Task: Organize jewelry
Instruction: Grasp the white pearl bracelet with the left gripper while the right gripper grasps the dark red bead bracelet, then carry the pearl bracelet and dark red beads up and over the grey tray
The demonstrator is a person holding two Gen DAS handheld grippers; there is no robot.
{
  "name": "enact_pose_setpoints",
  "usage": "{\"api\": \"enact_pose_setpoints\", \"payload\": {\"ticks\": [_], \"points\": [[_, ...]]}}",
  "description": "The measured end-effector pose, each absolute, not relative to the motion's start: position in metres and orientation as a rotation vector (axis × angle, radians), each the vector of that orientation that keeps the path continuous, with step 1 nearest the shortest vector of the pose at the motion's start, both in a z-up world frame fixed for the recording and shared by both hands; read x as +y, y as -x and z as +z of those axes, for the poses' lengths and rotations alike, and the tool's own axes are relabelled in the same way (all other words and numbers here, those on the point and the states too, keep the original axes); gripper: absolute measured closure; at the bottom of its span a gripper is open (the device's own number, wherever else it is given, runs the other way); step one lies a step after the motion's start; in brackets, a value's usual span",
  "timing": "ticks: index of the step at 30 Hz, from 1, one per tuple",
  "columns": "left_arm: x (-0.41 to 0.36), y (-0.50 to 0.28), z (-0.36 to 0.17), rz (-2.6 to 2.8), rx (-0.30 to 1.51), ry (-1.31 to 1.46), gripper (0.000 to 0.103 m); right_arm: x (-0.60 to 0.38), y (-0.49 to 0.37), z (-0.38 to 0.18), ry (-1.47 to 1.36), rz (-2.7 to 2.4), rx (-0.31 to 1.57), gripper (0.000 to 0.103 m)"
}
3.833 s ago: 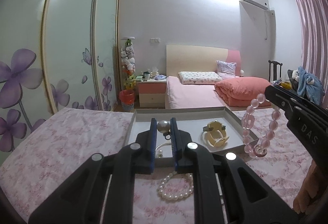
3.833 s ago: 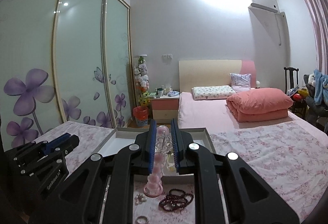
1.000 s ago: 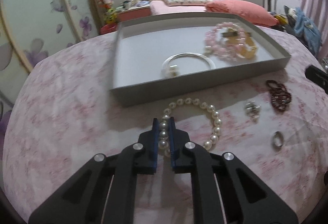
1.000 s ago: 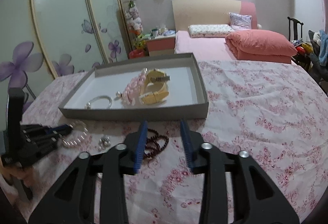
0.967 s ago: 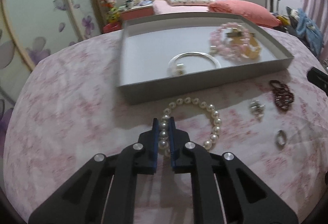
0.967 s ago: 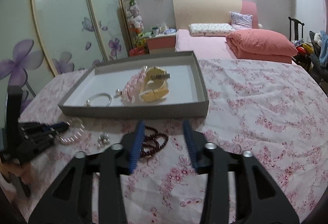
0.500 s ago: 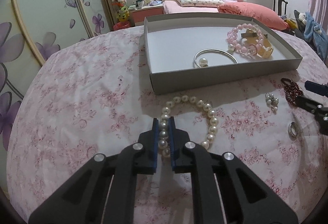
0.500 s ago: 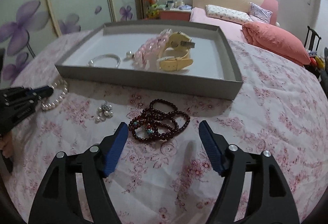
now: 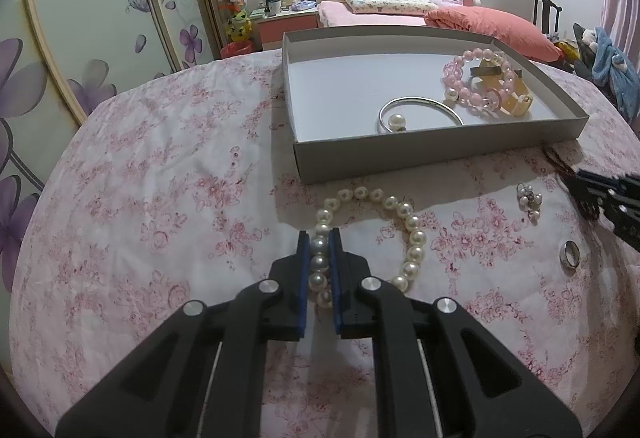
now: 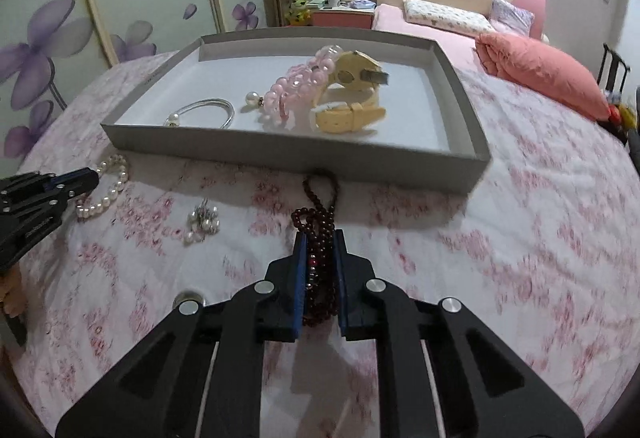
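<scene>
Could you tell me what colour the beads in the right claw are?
Dark red beads, clearest in the right wrist view.

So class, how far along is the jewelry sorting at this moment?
Done: pink bead bracelet, yellow watch and silver bangle lie in the grey tray. In hand: left tongs grip the white pearl bracelet; right tongs grip the dark red bead string. Left: pearl cluster, metal ring.

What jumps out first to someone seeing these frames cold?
Both grippers are shut on beads on the floral bedspread: the left gripper on a white pearl bracelet, the right gripper on a dark red bead strand. Just behind sits the grey tray, already holding a pink bead bracelet, a cream watch and a silver bangle.
</scene>
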State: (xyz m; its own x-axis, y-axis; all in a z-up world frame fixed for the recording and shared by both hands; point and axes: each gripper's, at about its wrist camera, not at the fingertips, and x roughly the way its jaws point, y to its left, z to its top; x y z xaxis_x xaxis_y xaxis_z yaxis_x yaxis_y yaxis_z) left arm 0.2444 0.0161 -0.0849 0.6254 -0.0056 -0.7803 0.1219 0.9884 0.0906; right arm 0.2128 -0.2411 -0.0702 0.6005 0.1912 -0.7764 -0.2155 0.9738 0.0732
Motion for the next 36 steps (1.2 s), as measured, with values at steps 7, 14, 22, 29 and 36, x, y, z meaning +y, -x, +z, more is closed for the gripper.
{"api": "enact_pose_setpoints", "payload": {"ticks": [7,14,22,29,36], "points": [[0.026,-0.233,-0.082,-0.087,0.882,-0.043,0.093,-0.266,-0.188,-0.053,-0.113,0.266,0.812,0.095],[0.031,-0.211,-0.053,-0.144,0.756,0.063,0.093,-0.276,-0.17,-0.014,-0.175,0.27,0.649,0.096],[0.024,-0.192,-0.013,-0.192,0.611,0.125,0.093,-0.27,-0.156,0.013,-0.156,0.267,0.523,0.098],[0.018,-0.182,0.002,-0.208,0.558,0.149,0.093,-0.266,-0.148,0.023,-0.163,0.268,0.454,0.098],[0.007,-0.175,0.016,-0.186,0.493,0.135,0.093,-0.258,-0.14,0.033,-0.149,0.263,0.383,0.098]]}}
